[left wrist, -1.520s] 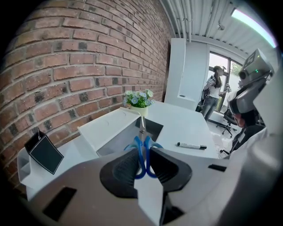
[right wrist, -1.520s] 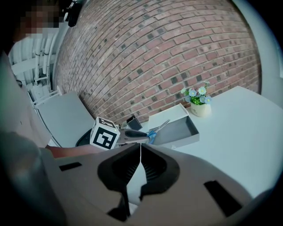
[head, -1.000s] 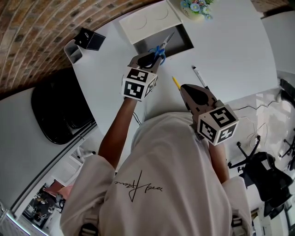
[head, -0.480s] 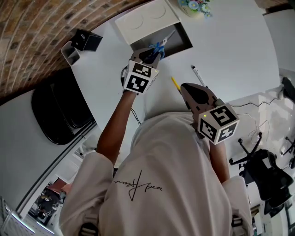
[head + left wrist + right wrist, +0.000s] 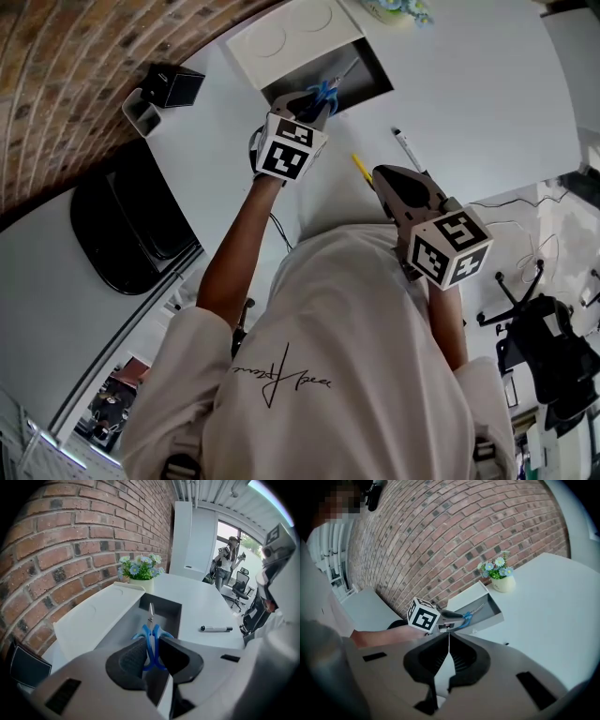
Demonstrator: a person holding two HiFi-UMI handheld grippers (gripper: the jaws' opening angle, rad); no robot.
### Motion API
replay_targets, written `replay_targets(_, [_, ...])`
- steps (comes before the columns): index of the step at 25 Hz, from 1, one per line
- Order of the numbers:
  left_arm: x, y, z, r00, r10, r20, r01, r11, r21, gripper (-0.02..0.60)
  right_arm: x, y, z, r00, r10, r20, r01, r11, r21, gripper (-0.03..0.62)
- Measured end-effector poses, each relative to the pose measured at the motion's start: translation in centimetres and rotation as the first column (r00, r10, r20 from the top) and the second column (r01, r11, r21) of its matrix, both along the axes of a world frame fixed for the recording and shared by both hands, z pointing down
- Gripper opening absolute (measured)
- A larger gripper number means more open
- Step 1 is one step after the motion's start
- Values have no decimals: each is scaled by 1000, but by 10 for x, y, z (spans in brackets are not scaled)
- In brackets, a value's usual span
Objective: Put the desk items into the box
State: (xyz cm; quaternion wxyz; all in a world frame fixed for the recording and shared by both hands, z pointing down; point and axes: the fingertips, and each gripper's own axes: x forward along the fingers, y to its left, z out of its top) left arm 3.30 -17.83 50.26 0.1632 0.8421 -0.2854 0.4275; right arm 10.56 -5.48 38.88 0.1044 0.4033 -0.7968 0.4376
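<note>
Nearest the body, the right gripper (image 5: pixel 380 174) is being held above the table (image 5: pixel 478 103) edge with its fingers pressed together and nothing between them, as its own view is showing (image 5: pixel 449 654). Just beyond its tip a yellow pencil (image 5: pixel 361 169) is lying on the table, and a black marker (image 5: pixel 405 148) is lying a little further to the right; both are apart from the box and are being touched by nothing. Further out, the left gripper (image 5: pixel 314 101) is being reached forward at arm's length, and in its own view (image 5: pixel 151 653) the fingers are being clamped on the blue handles of a pair of scissors (image 5: pixel 151 631). The long axis of the scissors is being kept in line with the fingers, with the blades pointing away from the hand and over the dark inside of the open box (image 5: pixel 165 607). Whether the blade tips are touching the bottom cannot be told. The box is lying directly ahead of and below the left fingers, so the left hand is judged much the nearer for a drop, while the right is nearer the pencil and marker. Beyond the box its white lid (image 5: pixel 291 37) is lying alongside, and a pot of flowers (image 5: pixel 140 573) is standing furthest off.
</note>
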Motion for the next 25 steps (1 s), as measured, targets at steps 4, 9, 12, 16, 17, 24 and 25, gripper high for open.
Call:
replay_targets(4, [0, -3, 8, 999, 16, 37, -15, 1000, -13, 87, 2, 1, 6, 1000, 4, 10, -4, 1000, -20, 26])
replay_targets(9, [-4, -3, 18, 997, 14, 73, -11, 999, -40, 87, 6, 0, 12, 1000, 15, 23, -14, 999, -39, 26])
replay_targets(12, [-4, -8, 19, 996, 16, 92, -13, 999, -35, 87, 7, -2, 16, 999, 17, 27, -15, 999, -49, 26])
replay_targets(16, [-4, -7, 21, 993, 20, 119, -14, 998, -54, 89, 7, -4, 17, 999, 18, 33, -16, 998, -55, 26])
replay_targets(17, [-4, -7, 21, 991, 23, 128, -16, 998, -57, 89, 6, -4, 18, 999, 18, 33, -16, 998, -56, 26])
replay_targets(24, [-3, -6, 27, 984, 22, 176, -10, 998, -67, 89, 6, -5, 19, 999, 16, 35, -14, 998, -59, 26])
replay_targets(25, [-4, -6, 27, 983, 19, 180, -7, 998, -67, 89, 6, -5, 19, 999, 17, 34, -14, 998, -58, 26])
